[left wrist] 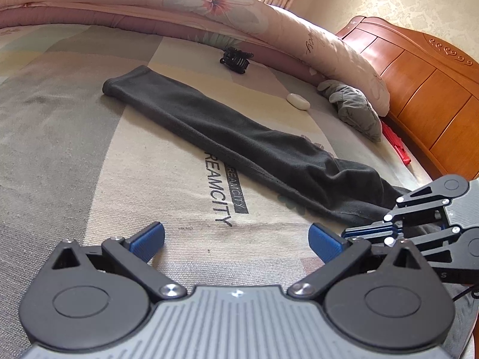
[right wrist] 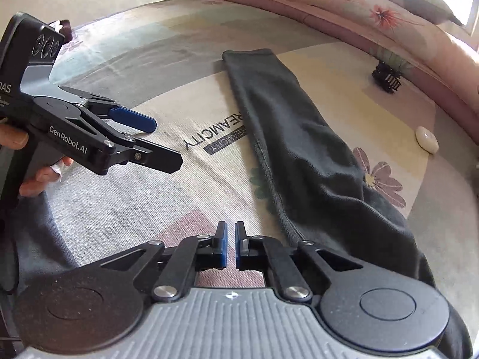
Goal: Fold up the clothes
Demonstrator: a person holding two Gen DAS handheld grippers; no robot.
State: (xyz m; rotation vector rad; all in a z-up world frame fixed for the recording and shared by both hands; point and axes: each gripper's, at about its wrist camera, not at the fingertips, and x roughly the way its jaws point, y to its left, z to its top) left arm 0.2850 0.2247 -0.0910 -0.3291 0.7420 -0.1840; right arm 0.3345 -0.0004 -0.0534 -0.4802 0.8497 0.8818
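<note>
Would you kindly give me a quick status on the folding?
Left gripper open, empty. Right gripper shut, holding nothing. Dark garment laid long on the bed, unfolded. White oval object beside it, not touching.

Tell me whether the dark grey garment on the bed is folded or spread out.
Folded lengthwise, not yet folded short: the dark grey fleece garment lies as one long narrow strip across the patterned bed sheet, its near end rumpled.

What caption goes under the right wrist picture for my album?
Right claw shut and empty above the bed, beside dark trousers; left claw open nearby.
</note>
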